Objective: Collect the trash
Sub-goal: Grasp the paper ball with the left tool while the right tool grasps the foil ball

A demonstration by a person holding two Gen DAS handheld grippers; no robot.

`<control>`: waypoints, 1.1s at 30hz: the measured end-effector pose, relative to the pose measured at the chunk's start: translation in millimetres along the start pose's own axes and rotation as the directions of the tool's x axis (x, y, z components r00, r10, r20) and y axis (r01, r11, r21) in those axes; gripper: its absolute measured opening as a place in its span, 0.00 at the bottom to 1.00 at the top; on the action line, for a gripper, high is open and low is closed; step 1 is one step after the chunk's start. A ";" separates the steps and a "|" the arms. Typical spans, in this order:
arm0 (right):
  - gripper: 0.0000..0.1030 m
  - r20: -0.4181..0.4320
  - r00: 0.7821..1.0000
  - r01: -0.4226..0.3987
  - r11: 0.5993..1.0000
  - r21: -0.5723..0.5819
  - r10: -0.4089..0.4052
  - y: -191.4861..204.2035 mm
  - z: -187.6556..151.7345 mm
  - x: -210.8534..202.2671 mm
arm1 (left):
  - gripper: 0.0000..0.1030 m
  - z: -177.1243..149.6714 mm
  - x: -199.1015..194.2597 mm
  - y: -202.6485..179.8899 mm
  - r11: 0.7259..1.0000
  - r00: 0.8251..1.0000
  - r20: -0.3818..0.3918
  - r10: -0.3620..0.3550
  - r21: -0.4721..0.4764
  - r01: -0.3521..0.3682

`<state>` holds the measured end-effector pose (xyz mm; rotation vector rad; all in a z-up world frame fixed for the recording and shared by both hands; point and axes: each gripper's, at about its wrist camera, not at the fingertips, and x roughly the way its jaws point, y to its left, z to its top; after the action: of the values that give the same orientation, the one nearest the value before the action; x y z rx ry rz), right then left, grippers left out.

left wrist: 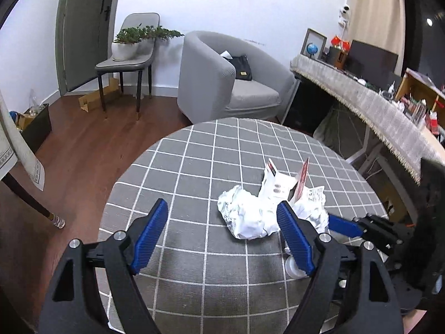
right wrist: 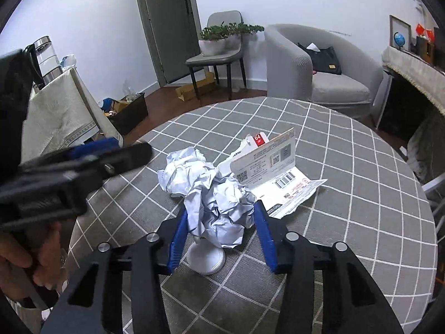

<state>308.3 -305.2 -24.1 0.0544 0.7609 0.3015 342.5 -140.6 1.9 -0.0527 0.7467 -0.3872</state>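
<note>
Crumpled white paper (left wrist: 247, 217) lies on the round grey checked table (left wrist: 194, 167), with a torn white-and-red card packet (left wrist: 286, 183) behind it. My left gripper (left wrist: 222, 217) is open and empty, just short of the paper. In the right wrist view my right gripper (right wrist: 219, 208) has its blue fingers on both sides of a crumpled paper ball (right wrist: 219, 208), touching it. A second paper ball (right wrist: 186, 167) lies behind, the flattened card packet (right wrist: 278, 172) to the right. A small white cap-like object (right wrist: 205, 261) sits under the held paper. The left gripper (right wrist: 83, 161) shows at left.
A grey armchair (left wrist: 236, 83) with a black bag, a chair with a potted plant (left wrist: 128, 44), and a cluttered long desk (left wrist: 375, 105) stand beyond the table. A dark bin (left wrist: 36, 125) of rubbish sits on the wood floor at left.
</note>
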 end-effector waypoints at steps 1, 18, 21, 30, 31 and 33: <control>0.45 0.005 1.000 -0.005 1.000 0.005 0.005 -1.2 0.0 -3.1 | 0.80 0.0 0.7 -1.4 1.000 1.000 -0.002 -0.001 0.003 0.001; 0.45 0.183 0.982 0.015 0.993 0.121 -0.038 -32.8 14.2 -62.1 | 0.81 0.6 27.3 -15.8 1.000 0.998 -0.060 -0.027 -0.009 0.027; 0.45 0.206 0.978 0.003 0.989 0.145 -0.033 -38.8 15.4 -65.6 | 0.81 0.4 32.9 -18.1 1.000 0.998 -0.070 -0.007 0.009 0.008; 0.45 0.309 0.951 -0.049 0.989 0.140 0.003 -34.8 19.0 -81.7 | 0.74 -1.2 46.9 -21.7 1.000 0.995 -0.096 -0.012 0.018 0.013; 0.45 0.317 0.948 -0.053 0.990 0.133 0.008 -32.7 19.5 -82.6 | 0.70 -1.2 47.0 -21.5 1.000 0.995 -0.096 -0.014 0.018 0.016; 0.45 0.325 0.946 -0.057 0.991 0.118 0.016 -28.4 19.6 -83.6 | 0.67 -2.8 50.0 -21.7 0.999 0.994 -0.104 -0.019 0.024 0.022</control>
<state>271.7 -355.3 41.7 0.2330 0.4514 0.2709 366.9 -178.5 -28.7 -0.0168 0.8441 -0.4212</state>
